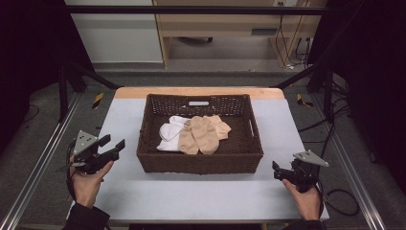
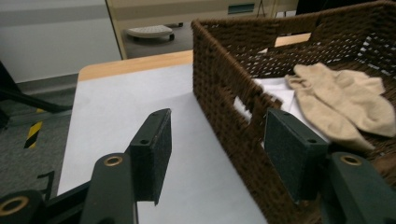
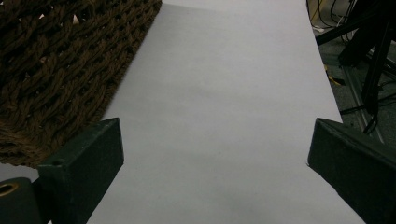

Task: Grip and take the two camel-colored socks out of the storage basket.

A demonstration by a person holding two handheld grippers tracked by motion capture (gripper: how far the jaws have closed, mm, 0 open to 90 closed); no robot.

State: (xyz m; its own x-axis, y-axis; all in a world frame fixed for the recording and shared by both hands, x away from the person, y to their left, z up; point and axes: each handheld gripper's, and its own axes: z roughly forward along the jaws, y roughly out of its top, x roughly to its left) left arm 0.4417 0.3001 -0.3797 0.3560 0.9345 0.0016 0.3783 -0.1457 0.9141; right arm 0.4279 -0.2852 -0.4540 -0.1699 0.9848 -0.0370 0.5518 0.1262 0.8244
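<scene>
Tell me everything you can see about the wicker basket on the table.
The basket is dark brown woven wicker, rectangular and open-topped, with cut-out handle slots in its walls. It sits upright in the middle of the grey table. Inside lie white socks and beige socks. Neither tool touches it.

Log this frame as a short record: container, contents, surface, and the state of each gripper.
container: dark brown woven wicker basket, rectangular, on the table
contents: tan socks lying partly over white socks
surface: pale grey table top with a wooden far edge
left gripper: open, nothing between its fingers, beside the basket's left wall
right gripper: open, holding nothing, near the basket's right front corner
</scene>
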